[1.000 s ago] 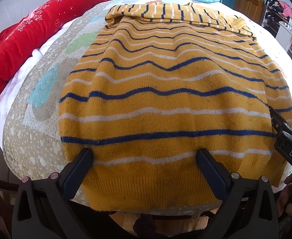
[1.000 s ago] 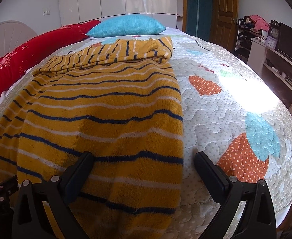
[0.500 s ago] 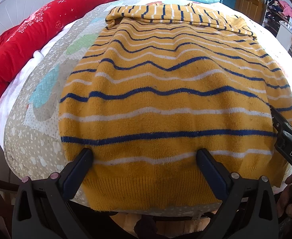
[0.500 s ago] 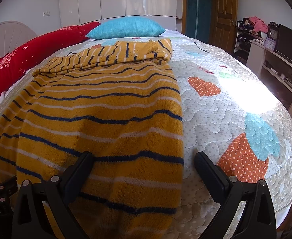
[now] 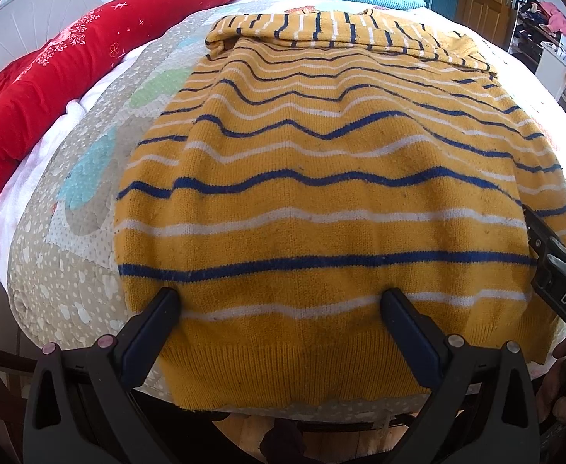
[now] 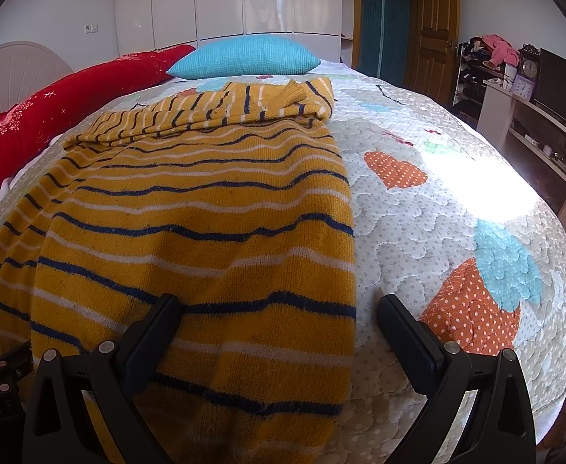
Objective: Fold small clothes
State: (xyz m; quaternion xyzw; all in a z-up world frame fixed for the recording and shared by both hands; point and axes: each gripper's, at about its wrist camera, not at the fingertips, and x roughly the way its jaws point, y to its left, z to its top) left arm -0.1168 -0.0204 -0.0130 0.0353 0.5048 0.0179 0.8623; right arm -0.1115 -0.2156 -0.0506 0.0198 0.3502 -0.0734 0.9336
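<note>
Left wrist view: the sweater (image 5: 321, 201) is seen spread flat on the bed (image 5: 51, 270), hem nearest. The left claw (image 5: 281, 303) is held wide open over the hem, empty.

Right wrist view: the right claw (image 6: 275, 309) is spread wide, empty, straddling the sweater's (image 6: 190, 224) right edge.

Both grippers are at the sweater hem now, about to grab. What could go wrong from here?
1. The mustard-yellow knit sweater with navy and white stripes has its hem hanging off the edge of the quilted patchwork bedspread; a pull might slide it off.
2. The open right gripper straddles the sweater's side edge, so it may pinch quilt too.
3. The open left gripper could catch only one layer.
</note>
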